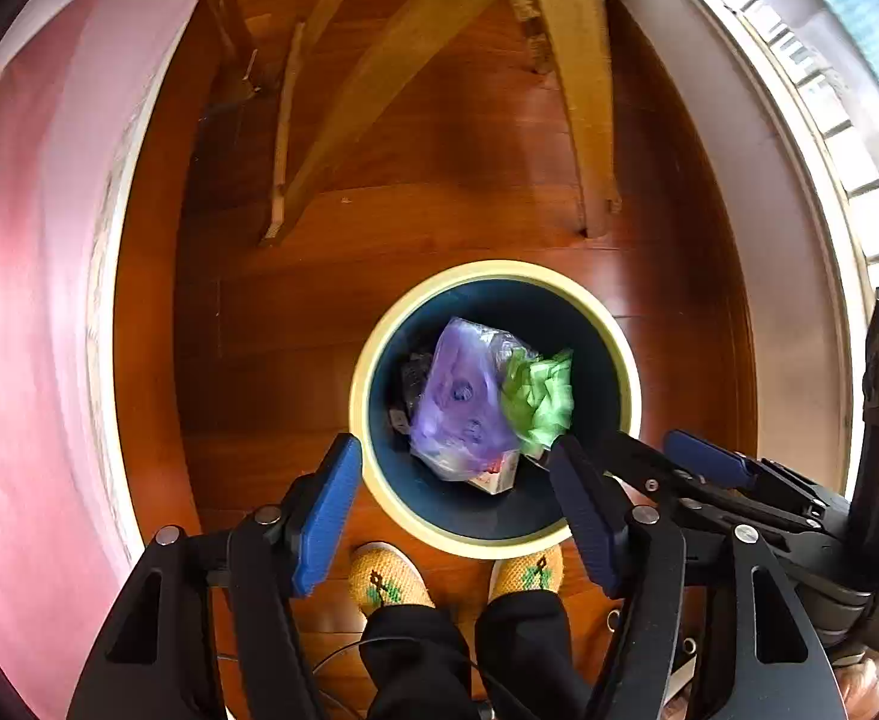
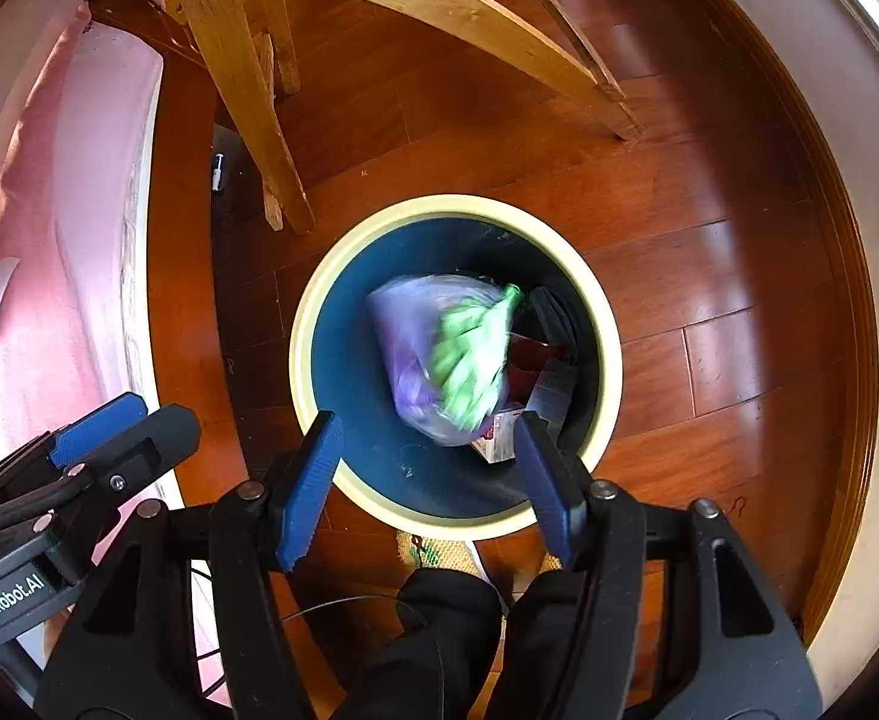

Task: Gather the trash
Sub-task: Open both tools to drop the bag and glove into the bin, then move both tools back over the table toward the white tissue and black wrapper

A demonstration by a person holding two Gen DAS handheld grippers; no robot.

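One round bin (image 1: 630, 384) on glossy wood floor (image 1: 439, 210), chair legs (image 1: 583, 120) behind.

Left gripper (image 1: 454, 501): pointing straight down, blue pads spread wide, nothing between them; right gripper (image 2: 427, 471): angled steeply down, jaws parted, empty; person's legs in dark trousers, feet (image 1: 388, 576) in yellow knitted slippers, below both.

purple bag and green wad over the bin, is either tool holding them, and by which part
Neither. The left tool and right tool are both open with nothing between their pads. The purple bag and green wad are loose inside the bin.
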